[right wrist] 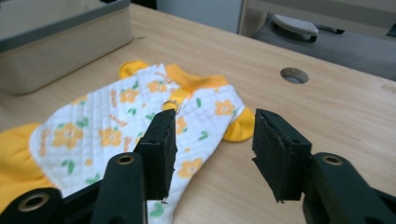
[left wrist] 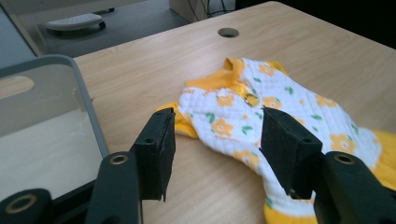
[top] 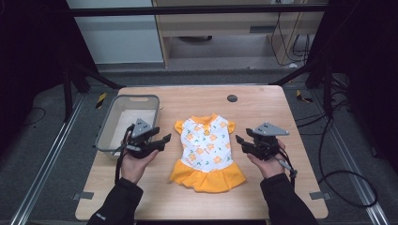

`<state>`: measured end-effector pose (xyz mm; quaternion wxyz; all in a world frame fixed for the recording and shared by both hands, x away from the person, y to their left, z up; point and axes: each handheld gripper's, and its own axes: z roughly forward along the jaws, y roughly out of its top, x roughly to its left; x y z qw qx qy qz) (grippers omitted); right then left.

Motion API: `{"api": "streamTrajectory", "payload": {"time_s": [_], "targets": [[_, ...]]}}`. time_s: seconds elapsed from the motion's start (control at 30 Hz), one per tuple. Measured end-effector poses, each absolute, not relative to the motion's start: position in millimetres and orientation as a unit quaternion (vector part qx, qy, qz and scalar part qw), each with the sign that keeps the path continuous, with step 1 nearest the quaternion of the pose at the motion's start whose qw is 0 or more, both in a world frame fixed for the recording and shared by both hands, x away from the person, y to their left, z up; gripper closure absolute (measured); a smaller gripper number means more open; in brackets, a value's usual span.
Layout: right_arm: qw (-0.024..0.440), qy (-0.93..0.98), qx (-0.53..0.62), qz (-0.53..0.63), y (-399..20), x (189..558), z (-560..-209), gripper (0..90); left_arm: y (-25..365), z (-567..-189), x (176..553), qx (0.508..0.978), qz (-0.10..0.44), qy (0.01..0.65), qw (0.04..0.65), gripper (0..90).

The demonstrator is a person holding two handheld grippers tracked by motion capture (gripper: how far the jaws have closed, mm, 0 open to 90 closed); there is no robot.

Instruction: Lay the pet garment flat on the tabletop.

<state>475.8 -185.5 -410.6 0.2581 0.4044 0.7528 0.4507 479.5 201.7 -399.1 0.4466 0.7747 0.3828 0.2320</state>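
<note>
A small dress (top: 206, 152) lies flat in the middle of the wooden table (top: 263, 101), neck toward the far edge and skirt toward the person. Its bodice is white quilted cloth printed with orange flowers and small green leaves; the collar, the two short puffed sleeves and the gathered, ruffled skirt are plain orange-yellow. A small metal ring (left wrist: 251, 99) sits on the bodice just below the collar. The left gripper (top: 159, 139) hovers just beside the dress's left sleeve, its jaws spread apart with nothing between the pads (left wrist: 159, 149), the sleeve and bodice showing beyond the gap. The right gripper (top: 241, 142) hovers just beside the dress's other side, near the right sleeve, its jaws likewise spread and holding nothing; its pads (right wrist: 161, 149) stand above the cloth without pressing on it. A grey bin (top: 105, 124) with a pale inside stands on the table's left part, behind the left gripper. A round hole (top: 232, 98) is set in the tabletop beyond the collar.
</note>
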Motion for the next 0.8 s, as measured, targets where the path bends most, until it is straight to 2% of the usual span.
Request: {"api": "streamTrajectory", "payload": {"time_s": [0.37,0.67,0.8], "targets": [[0.206,0.774,0.394,0.451,-189.2,437.7,-440.9,43.8,218.7,-438.7,428.7,0.801,0.2,0.37,0.426,47.6],[0.172,0.789,0.406,0.428,-193.2,429.0,-472.9,45.7,207.9,-460.8,427.1,0.819,0.161,0.369,0.409,50.0],[0.166,0.796,0.405,0.417,-191.9,428.5,-480.2,49.4,197.0,-466.7,427.3,0.829,0.141,0.365,0.4,57.1]]}}
